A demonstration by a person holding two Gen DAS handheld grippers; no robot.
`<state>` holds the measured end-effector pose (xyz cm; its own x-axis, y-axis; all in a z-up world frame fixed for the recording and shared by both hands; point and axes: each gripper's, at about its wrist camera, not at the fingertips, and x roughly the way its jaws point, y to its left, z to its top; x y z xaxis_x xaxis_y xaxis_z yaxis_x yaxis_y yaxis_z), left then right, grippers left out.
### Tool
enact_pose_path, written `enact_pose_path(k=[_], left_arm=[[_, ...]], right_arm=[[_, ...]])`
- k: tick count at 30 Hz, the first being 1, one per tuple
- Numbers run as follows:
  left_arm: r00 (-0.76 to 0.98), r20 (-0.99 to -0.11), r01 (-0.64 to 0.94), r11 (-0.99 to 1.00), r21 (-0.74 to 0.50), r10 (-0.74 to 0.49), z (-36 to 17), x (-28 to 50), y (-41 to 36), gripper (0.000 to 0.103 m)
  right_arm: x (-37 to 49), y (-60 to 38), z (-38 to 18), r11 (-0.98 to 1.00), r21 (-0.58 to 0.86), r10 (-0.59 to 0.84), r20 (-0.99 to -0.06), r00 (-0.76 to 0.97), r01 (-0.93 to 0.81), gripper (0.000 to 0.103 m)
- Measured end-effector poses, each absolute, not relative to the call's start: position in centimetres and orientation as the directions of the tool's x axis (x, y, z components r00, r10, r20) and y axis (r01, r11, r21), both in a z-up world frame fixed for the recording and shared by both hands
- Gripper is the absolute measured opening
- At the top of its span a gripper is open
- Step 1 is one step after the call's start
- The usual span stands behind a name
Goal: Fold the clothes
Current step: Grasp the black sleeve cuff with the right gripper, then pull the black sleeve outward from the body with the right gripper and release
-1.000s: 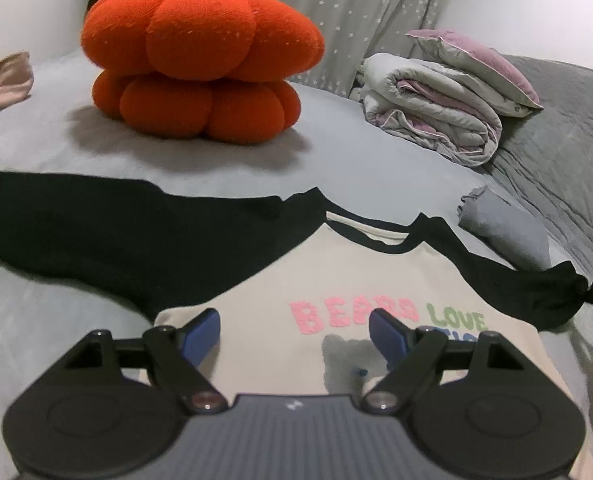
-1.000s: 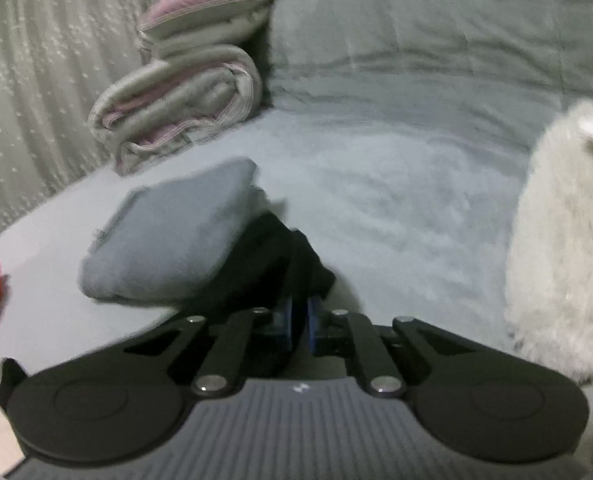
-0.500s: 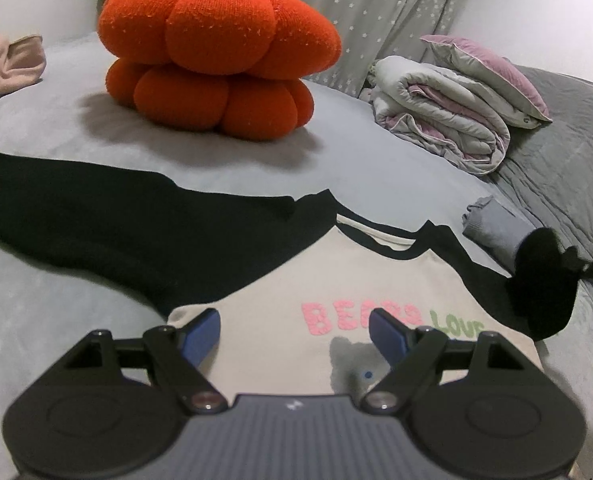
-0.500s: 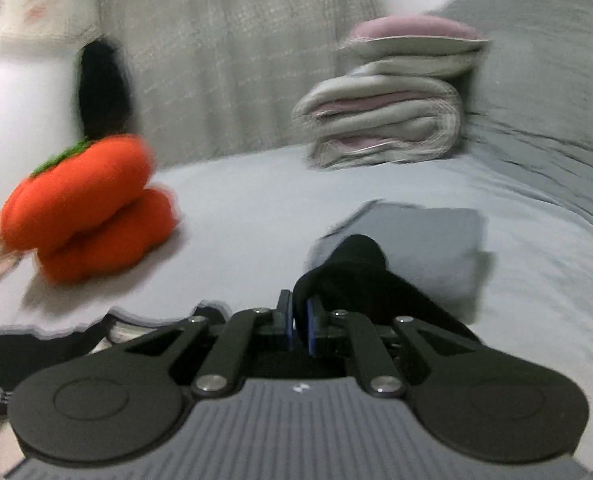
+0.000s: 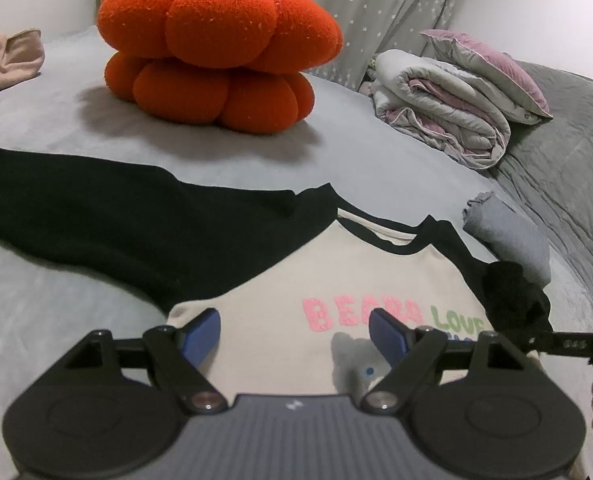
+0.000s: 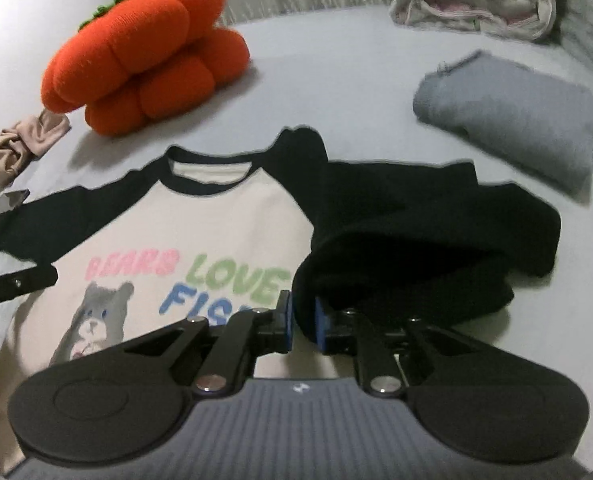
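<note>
On the grey bed a cream raglan shirt with black sleeves lay face up, printed with a bear and "BEARS LOVE". The right tool had the right sleeve's cuff between its blue pads, jaws opening, sleeve folded across toward the chest. The left tool hovered over the shirt's front, jaws wide, empty. Nearby: orange pumpkin cushion, folded grey garment, rolled quilt.
</note>
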<state>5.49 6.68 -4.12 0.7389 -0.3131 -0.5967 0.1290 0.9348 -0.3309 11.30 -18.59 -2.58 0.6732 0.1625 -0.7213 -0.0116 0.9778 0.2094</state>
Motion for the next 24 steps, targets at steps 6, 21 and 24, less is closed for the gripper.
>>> enact_pose_path(k=[6, 21, 24], left_arm=[[0.738, -0.596, 0.120, 0.931, -0.344, -0.316, -4.1, 5.5, 7.0, 0.082], [0.726, -0.606, 0.137, 0.931, -0.337, -0.326, -4.3, 5.5, 6.5, 0.082], [0.724, -0.606, 0.139, 0.930, -0.342, -0.331, -4.2, 5.5, 6.5, 0.082]], right_arm=[[9.2, -21.2, -0.1, 0.943, 0.331, 0.189, -0.627, 0.756, 0.039, 0.066], [10.3, -27.9, -4.0, 0.600, 0.732, 0.207, -0.530, 0.822, 0.321, 0.059], [10.5, -28.6, -4.6, 0.575, 0.737, 0.154, -0.525, 0.837, 0.356, 0.051]])
